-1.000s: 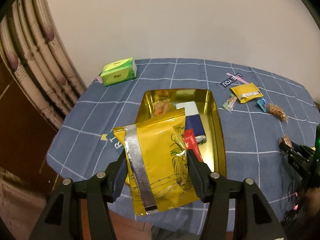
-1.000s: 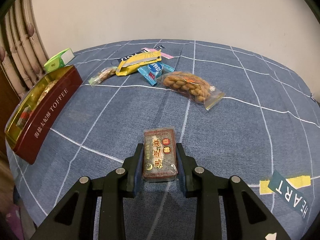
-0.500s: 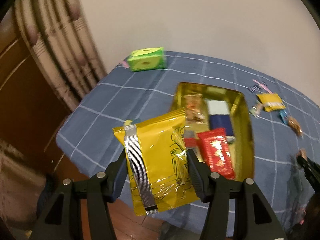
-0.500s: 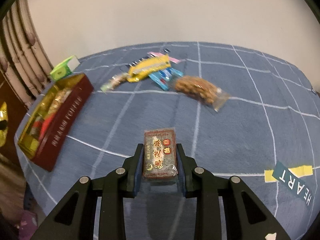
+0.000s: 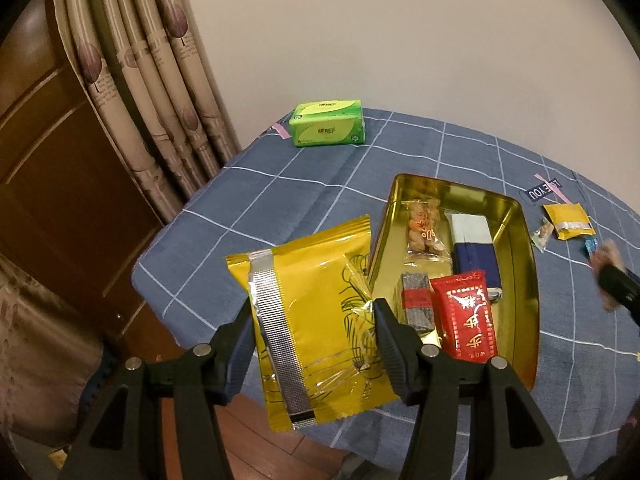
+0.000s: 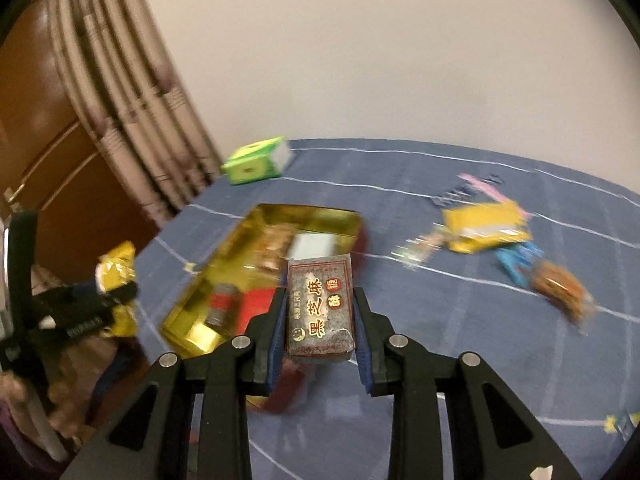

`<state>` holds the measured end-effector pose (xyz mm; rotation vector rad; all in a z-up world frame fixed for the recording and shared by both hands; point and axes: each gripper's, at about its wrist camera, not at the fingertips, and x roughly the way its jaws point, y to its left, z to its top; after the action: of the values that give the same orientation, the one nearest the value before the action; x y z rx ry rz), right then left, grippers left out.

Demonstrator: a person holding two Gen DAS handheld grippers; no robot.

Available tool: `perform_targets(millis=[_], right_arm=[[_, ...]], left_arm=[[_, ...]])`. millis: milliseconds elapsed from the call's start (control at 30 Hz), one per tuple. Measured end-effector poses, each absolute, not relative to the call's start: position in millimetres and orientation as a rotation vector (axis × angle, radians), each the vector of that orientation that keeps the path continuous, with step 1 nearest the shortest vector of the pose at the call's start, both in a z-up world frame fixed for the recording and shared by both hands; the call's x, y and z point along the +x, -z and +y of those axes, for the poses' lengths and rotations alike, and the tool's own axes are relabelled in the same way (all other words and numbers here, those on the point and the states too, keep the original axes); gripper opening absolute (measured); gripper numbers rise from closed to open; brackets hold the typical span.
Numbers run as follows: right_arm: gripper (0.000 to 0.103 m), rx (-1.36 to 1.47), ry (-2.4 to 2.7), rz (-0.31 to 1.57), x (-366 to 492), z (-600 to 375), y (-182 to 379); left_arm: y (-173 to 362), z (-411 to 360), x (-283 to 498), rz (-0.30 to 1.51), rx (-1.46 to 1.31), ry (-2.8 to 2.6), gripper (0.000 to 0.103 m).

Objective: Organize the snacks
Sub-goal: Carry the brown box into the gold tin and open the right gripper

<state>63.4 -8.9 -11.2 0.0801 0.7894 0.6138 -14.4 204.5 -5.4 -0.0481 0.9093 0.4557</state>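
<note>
While the gold tin sits on the blue checked cloth, the left gripper clamps a large yellow packet at its nine o'clock; the right gripper pinches a dark sesame bar above the tin's near end.

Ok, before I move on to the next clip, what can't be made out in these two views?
- Left wrist view: the yellow snack packet in the left hand-held gripper hides the gold tin's near-left corner.
- Left wrist view: the right hand-held gripper is blurred at the edge.
- Right wrist view: motion blur smears the tin's contents and the loose snacks.
</note>
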Motion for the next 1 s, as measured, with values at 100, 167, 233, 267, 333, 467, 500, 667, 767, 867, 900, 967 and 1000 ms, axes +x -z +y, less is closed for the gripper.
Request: perform_targets(millis=[100, 167, 233, 267, 333, 467, 500, 667, 767, 867, 900, 967, 1000], right_arm=[[0.027, 0.06, -0.655, 0.815, 70.7, 22.5, 17.0], [0.027, 0.058, -0.678, 0.841, 77.4, 41.2, 24.3], [0.027, 0.057, -0.693, 0.866, 84.9, 56.9, 32.3], [0.027, 0.05, -0.69, 0.878, 88.8, 65.3, 37.0], [0.027, 0.053, -0.691, 0.904, 96.1, 76.0, 43.8], [0.028, 0.036, -0.683, 0.93, 106.1, 101.6, 52.4], [0.028, 0.033, -0.683, 0.935, 108.9, 106.7, 54.0], [0.031, 0.016, -0.672, 0.95, 114.5, 119.9, 60.6], [0.032, 0.049, -0.681, 0.939, 114.3, 118.1, 57.6], [0.036, 0.083, -0.666, 0.888, 111.0, 103.5, 45.4], [0.036, 0.108, -0.657, 0.87, 110.6, 94.5, 40.6], [0.036, 0.129, -0.597, 0.828, 111.9, 69.0, 31.1], [0.036, 0.118, -0.555, 0.816, 113.9, 57.5, 28.9]], left_arm=[[6.1, 204.8, -13.7, 0.911, -0.046, -0.454, 0.057], [6.3, 206.5, -14.2, 0.912, -0.052, -0.457, 0.057], [7.1, 208.2, -13.9, 0.915, -0.063, -0.456, 0.057], [7.3, 209.7, -13.4, 0.916, -0.068, -0.459, 0.057], [7.5, 213.1, -13.4, 0.915, -0.085, -0.464, 0.057], [9.5, 216.1, -11.6, 0.923, -0.093, -0.462, 0.057], [9.6, 215.9, -11.3, 0.923, -0.094, -0.458, 0.057], [11.7, 215.7, -10.1, 0.93, -0.092, -0.447, 0.057], [12.2, 215.1, -9.8, 0.932, -0.09, -0.446, 0.057], [12.6, 214.2, -9.7, 0.935, -0.089, -0.443, 0.057], [12.5, 213.7, -9.9, 0.936, -0.089, -0.441, 0.057], [12.2, 212.5, -10.9, 0.935, -0.09, -0.436, 0.057], [12.3, 212.2, -11.0, 0.934, -0.091, -0.435, 0.057]])
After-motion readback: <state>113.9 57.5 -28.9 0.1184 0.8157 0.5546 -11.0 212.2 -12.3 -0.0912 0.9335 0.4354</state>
